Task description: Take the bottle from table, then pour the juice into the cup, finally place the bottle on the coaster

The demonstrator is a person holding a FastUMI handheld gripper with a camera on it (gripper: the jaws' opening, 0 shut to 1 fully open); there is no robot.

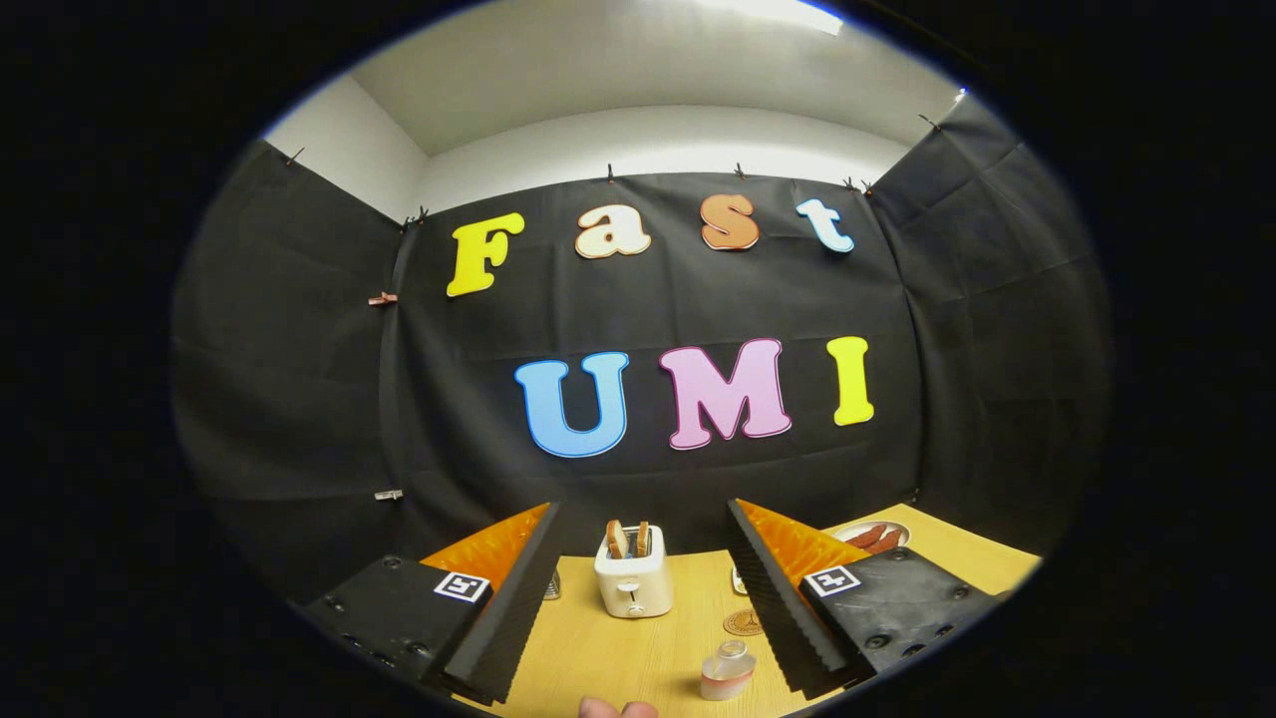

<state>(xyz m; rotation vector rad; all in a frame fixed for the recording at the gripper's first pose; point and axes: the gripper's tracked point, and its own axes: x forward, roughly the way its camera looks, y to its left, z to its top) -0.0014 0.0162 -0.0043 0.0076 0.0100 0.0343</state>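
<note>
Gripper view: gripper point(643, 598) wide open, bottle point(727, 671) between.

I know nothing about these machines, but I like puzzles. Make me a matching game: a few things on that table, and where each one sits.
Things:
1. bottle
2. toaster
3. coaster
4. plate

Places:
A. far back, beyond the right finger of the claw
B. nearest, between the open fingers, by the right one
C. middle of the table, bread in its slots
D. flat on the table, just behind the bottle

Pairs: 1-B, 2-C, 3-D, 4-A
</note>
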